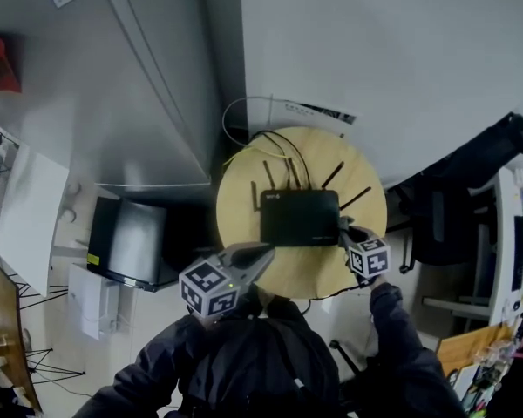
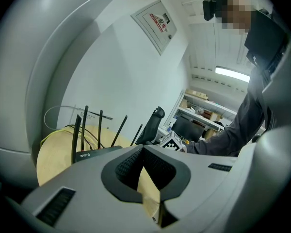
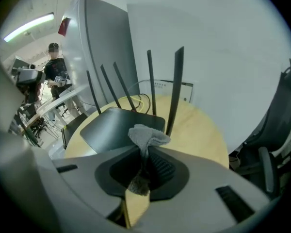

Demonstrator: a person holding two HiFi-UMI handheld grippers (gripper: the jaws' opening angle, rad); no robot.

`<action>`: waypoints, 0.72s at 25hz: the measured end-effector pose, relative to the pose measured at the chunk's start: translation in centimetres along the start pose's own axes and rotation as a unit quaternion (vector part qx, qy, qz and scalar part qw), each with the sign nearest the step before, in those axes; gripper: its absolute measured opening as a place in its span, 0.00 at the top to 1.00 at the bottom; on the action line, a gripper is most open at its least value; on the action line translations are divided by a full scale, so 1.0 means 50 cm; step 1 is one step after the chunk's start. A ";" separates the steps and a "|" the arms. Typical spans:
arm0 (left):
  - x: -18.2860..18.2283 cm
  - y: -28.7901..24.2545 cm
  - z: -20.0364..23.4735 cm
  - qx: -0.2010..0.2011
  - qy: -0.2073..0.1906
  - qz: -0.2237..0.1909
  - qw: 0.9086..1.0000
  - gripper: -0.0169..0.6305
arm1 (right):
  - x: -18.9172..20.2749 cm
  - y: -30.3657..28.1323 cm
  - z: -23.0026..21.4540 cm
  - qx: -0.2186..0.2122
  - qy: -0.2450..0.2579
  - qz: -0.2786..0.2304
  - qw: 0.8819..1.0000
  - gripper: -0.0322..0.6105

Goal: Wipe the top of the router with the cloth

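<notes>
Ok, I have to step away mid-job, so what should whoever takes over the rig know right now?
Left gripper: shut, empty, held over the near edge of the round wooden table, by the front left corner of the flat black router with its upright antennas.
Right gripper: shut on the small grey cloth, at the router's front right corner.
Done: cloth is gripped and at the router.
Left: sweep the cloth across the router's top. I cannot tell whether any of it has been wiped.
</notes>
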State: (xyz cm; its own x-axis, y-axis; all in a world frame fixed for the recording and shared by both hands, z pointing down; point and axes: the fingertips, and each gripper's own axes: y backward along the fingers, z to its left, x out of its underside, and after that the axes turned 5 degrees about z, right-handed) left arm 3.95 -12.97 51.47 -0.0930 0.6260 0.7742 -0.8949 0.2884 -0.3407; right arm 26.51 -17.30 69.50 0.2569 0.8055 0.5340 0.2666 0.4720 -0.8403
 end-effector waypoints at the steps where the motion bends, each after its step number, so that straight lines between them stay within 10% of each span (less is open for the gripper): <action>1: -0.002 -0.002 0.002 0.000 0.001 0.000 1.000 0.99 | -0.004 -0.001 0.003 -0.005 0.015 0.002 1.000 0.84; 5: -0.008 -0.014 0.004 0.001 -0.001 0.002 1.000 0.99 | -0.006 -0.007 0.003 -0.017 0.048 0.020 0.999 0.84; 18: -0.012 -0.029 0.008 -0.001 -0.001 0.009 1.000 0.99 | 0.156 -0.026 0.057 0.004 -0.065 0.070 0.995 0.84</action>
State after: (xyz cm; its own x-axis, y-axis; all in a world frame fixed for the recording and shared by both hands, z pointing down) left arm 5.15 -14.06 51.72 -0.1102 0.6294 0.7692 -0.8922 0.2784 -0.3556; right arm 25.49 -10.63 74.48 0.1679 0.9034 0.3946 0.2293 0.3535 -0.9069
